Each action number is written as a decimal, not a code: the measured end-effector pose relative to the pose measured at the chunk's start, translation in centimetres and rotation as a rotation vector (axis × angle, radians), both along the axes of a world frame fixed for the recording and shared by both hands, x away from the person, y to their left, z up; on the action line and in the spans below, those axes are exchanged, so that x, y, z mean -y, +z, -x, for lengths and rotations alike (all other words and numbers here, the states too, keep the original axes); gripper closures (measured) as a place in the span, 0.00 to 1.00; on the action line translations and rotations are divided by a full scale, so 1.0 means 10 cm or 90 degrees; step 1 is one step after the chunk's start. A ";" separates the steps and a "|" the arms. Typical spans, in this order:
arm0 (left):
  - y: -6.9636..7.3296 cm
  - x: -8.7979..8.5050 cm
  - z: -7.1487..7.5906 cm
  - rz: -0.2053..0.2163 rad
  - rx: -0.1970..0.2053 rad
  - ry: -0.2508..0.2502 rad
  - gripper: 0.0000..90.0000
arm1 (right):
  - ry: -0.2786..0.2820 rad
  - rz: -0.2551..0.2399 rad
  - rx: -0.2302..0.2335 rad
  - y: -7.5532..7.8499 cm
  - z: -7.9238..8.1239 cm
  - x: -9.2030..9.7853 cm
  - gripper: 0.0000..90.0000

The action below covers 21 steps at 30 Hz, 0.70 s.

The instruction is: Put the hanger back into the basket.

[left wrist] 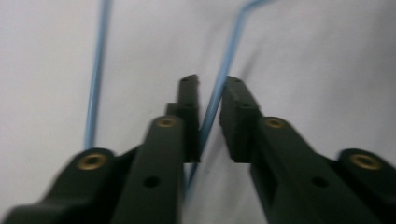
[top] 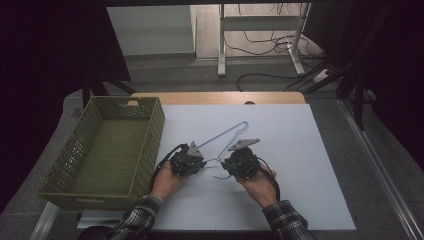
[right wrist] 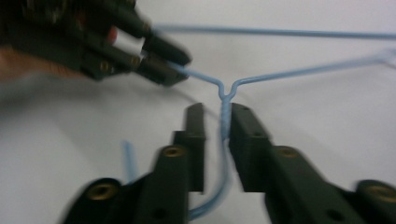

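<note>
1. The left gripper [left wrist: 208, 100] has its jaws drawn nearly together on one wire arm of the blue hanger [left wrist: 215, 95]; the wire runs up between the two pads, close against them.
2. The right gripper [right wrist: 219, 119] has its jaws set around the hanger's twisted neck [right wrist: 224, 116]. The neck lies against one pad and a slim gap shows at the other, so the grip looks loose.
3. From that neck the two wire arms spread away ahead of the right gripper, and the hook curls back beneath its jaws.
4. In the right gripper view the left gripper [right wrist: 166, 63] sits ahead and to one side, pinching the wire arm near the neck.
5. The hanger lies flat on the white surface [top: 300, 150] and reaches away from both grippers.
6. Beyond the left gripper [top: 188, 161], on its outer side, stands a green basket [top: 80, 150] at the surface's edge.
</note>
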<state>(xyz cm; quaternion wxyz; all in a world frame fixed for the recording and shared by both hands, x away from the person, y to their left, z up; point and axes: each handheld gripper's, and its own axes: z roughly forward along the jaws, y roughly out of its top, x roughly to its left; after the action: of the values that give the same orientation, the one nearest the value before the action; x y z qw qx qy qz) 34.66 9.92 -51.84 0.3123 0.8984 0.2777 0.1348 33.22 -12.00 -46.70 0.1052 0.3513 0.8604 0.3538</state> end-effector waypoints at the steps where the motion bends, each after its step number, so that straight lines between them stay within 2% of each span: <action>1: 0.02 -0.01 0.01 -0.002 0.009 -0.004 0.95 | -0.008 -0.006 0.015 0.06 0.00 0.03 0.78; 2: 0.03 -0.01 0.01 0.025 0.005 0.019 0.96 | -0.012 -0.020 0.023 0.12 -0.01 0.08 0.75; 4: 0.06 -0.07 0.00 0.045 0.008 0.009 0.96 | -0.029 -0.038 0.038 0.22 -0.02 0.18 0.73; 5: 0.07 -0.07 0.00 0.045 0.010 0.012 0.96 | -0.039 -0.049 0.049 0.28 -0.04 0.24 0.71; 6: 0.08 -0.08 0.01 0.058 0.008 0.018 0.97 | -0.057 -0.062 0.056 0.34 -0.06 0.34 0.70; 8: 0.12 -0.09 0.00 0.074 0.002 0.017 0.97 | -0.071 -0.074 0.056 0.37 -0.08 0.43 0.70; 12: 0.15 -0.10 0.00 0.085 -0.005 0.021 0.97 | -0.085 -0.069 0.057 0.37 -0.11 0.52 0.69; 14: 0.16 -0.13 -0.01 0.102 -0.017 0.024 0.97 | -0.087 -0.067 0.056 0.35 -0.12 0.54 0.69; 17: 0.18 -0.16 -0.01 0.120 -0.024 0.031 0.97 | -0.089 -0.055 0.054 0.31 -0.13 0.56 0.68; 21: 0.23 -0.19 0.00 0.141 -0.028 0.034 0.97 | -0.080 -0.056 0.048 0.25 -0.14 0.55 0.67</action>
<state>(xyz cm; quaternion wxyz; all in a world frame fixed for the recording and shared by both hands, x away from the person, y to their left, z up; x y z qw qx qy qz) 34.64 11.78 -49.58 0.4001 0.8534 0.3214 0.0914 34.63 -17.52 -44.21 0.1436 0.3952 0.8160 0.3968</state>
